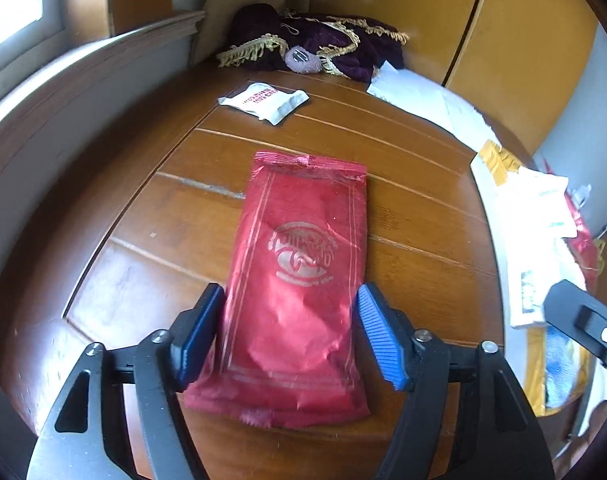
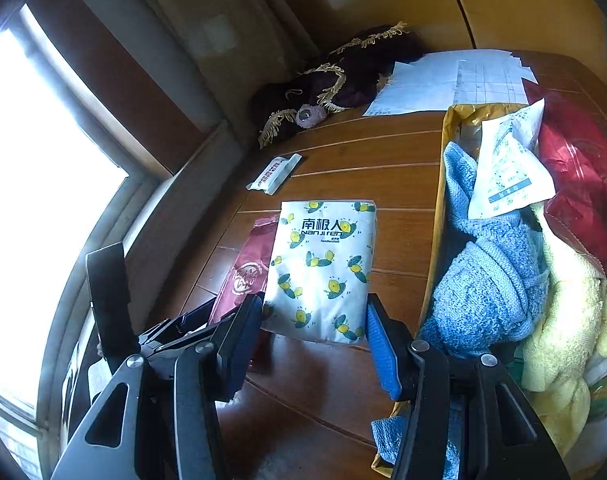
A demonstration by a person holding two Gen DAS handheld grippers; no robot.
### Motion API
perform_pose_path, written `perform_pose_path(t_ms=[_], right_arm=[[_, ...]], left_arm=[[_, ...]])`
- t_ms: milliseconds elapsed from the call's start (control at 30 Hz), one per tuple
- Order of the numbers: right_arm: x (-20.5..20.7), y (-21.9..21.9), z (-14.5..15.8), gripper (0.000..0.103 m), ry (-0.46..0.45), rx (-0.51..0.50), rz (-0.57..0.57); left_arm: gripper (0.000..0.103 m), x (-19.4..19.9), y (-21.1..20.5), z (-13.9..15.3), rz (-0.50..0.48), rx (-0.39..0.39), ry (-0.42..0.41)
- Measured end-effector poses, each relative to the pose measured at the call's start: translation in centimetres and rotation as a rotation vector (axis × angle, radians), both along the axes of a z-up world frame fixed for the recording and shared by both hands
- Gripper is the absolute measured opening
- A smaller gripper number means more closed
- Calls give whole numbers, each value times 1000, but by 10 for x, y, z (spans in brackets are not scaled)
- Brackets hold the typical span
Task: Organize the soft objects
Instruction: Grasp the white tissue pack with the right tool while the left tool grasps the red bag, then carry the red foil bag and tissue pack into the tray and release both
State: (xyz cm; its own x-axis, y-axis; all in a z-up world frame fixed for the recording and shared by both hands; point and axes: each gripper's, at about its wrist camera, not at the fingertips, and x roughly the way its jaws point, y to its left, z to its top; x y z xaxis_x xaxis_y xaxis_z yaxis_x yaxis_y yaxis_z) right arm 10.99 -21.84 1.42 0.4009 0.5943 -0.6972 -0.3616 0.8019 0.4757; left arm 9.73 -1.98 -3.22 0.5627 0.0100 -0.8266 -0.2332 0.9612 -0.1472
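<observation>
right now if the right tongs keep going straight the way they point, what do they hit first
The right tongs would first meet the white tissue pack with the lemon print. Its near end already sits between the open fingers, seemingly held above the wooden table. Beyond it lies the small white sachet, though depth is unclear.

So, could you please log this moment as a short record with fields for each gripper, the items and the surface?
surface: wooden table
left gripper: open, fingers either side of the red foil packet, which lies flat
right gripper: open, fingers either side of the white tissue pack with a lemon print
container: yellow box at the right, holding a blue towel and a yellow towel
loose: small white sachet
far corner: purple fringed cloth
</observation>
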Motion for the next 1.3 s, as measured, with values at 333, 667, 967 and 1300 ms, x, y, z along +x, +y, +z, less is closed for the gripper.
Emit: perform_pose_path(t_ms=[333,667,967,1300], right_arm=[[1,-7,-5,53,19,10,-16],[-2,-8,3,53,-2,31,-16],[-7,-31,17,53,-28,38,-62],[-12,-65,27,53,-56,14,-134]], left_arm=[[59,2,-10,-3,-33,88,-14],[52,-14,6,13,-42,-236,-80],[52,-19,-14,45,-89,-365,-156],[52,-16,-45,69,-169,-414,-196]])
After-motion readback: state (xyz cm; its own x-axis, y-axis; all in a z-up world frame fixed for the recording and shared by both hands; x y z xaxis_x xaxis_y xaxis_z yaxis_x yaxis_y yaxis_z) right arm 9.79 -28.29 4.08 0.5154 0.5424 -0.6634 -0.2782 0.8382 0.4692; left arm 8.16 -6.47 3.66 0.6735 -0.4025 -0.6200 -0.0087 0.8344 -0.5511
